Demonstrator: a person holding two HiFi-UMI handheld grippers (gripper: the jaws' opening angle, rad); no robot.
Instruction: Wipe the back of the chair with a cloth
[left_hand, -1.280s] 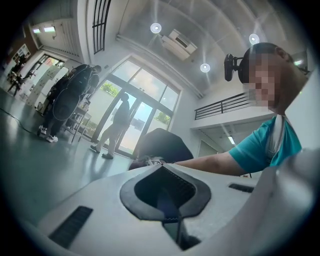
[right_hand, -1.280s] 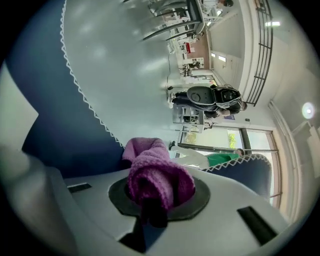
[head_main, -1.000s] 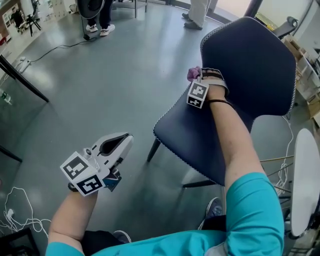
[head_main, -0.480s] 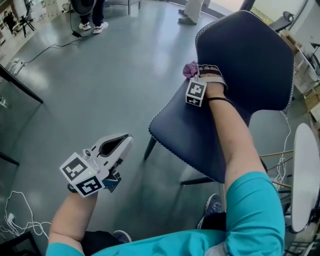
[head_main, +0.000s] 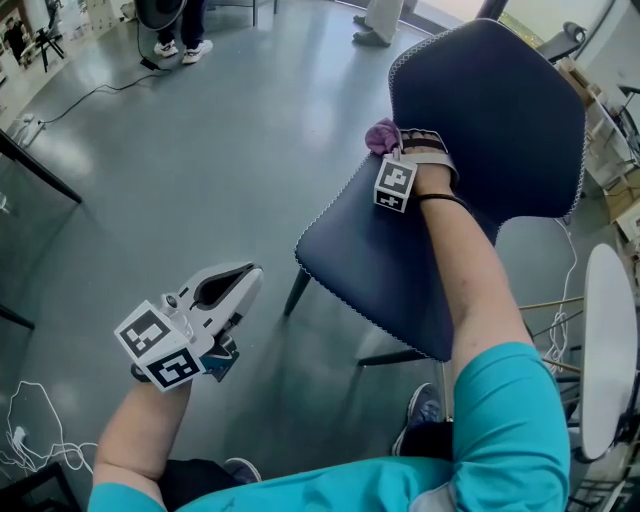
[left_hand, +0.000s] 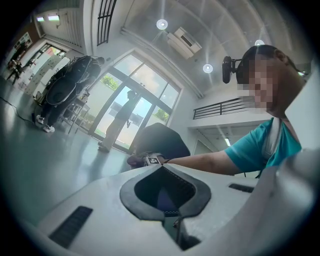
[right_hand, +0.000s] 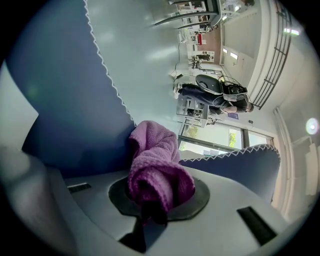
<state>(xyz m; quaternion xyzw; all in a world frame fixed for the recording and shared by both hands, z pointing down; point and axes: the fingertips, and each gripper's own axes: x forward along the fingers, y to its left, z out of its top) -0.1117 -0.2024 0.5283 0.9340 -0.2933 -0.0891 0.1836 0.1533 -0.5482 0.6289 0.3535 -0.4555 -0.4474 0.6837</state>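
A dark blue chair (head_main: 490, 110) with white stitched edging stands at the upper right of the head view. My right gripper (head_main: 392, 142) is shut on a purple cloth (head_main: 381, 135) at the left edge of the chair, where the seat meets the backrest. In the right gripper view the cloth (right_hand: 155, 167) bunches out of the jaws, its tip against the blue chair (right_hand: 65, 90). My left gripper (head_main: 235, 285) hangs low at the left over the floor, apart from the chair, its jaws shut on nothing.
Grey polished floor (head_main: 190, 170) lies all around. People's feet (head_main: 178, 47) and a cable are at the far top left. A white round table edge (head_main: 605, 360) is at the right. Loose white cables (head_main: 30, 430) lie at the bottom left.
The chair and my right gripper with the cloth sit slightly higher and further left in view than a second ago. The left gripper has drifted a little lower and left.
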